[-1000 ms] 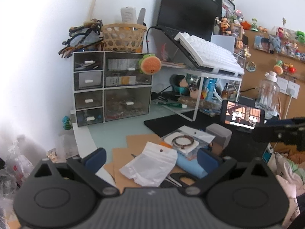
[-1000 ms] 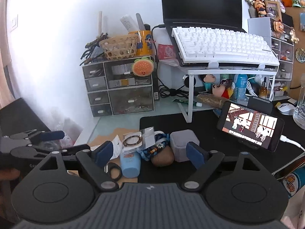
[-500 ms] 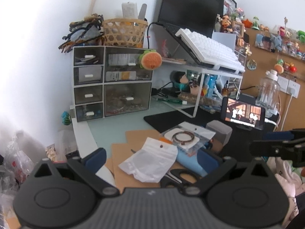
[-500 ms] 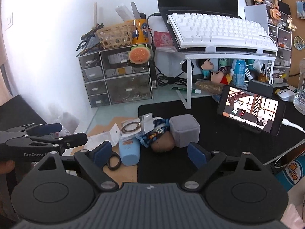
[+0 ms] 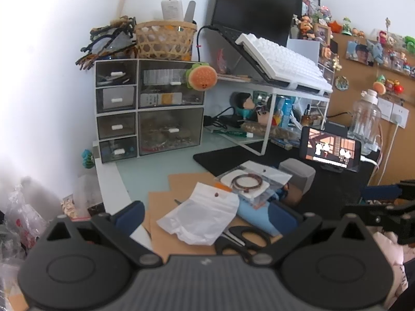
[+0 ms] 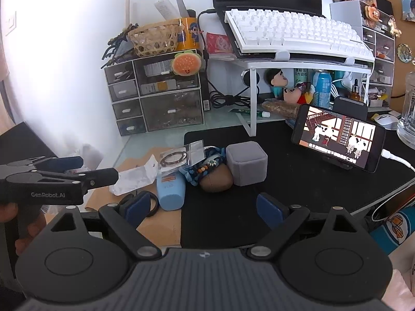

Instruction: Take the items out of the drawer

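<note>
Drawer unit (image 5: 149, 108) sits well ahead of the left gripper (image 5: 205, 213), slightly left of its axis, against the white wall; from the right gripper (image 6: 203, 207) it's ahead and to the left (image 6: 155, 97). All drawers look shut, smoky translucent fronts with white pulls, contents blurred. Orange burger plush (image 5: 202, 76) hangs at the unit's upper right corner; woven basket (image 5: 166, 39) sits on top. Both grippers hold nothing, fingers spread wide. Just ahead of the left gripper: white zip pouch (image 5: 202, 216) on brown card sheets (image 5: 179, 189), black scissors (image 5: 243, 235) close to its right finger, clear bag with a brown bracelet (image 5: 246, 182) past that. Ahead of the right gripper: light blue bottle (image 6: 171, 190) just left of centre, brown pebble-shaped object (image 6: 216, 180), grey box (image 6: 246, 163) beyond it. Left gripper body shows at the right view's left edge, marked "GenRobot.AI" (image 6: 48, 195). Phone (image 6: 337, 141) on a stand, ahead-right, playing a cartoon with subtitles too small to read. White keyboard (image 6: 293, 32) on a white riser, dark monitor behind it. Surface: pale glass-look desk (image 5: 155, 171) with a black mat (image 6: 298, 189) on the right. Corkboard with figurines on the far right wall.
</note>
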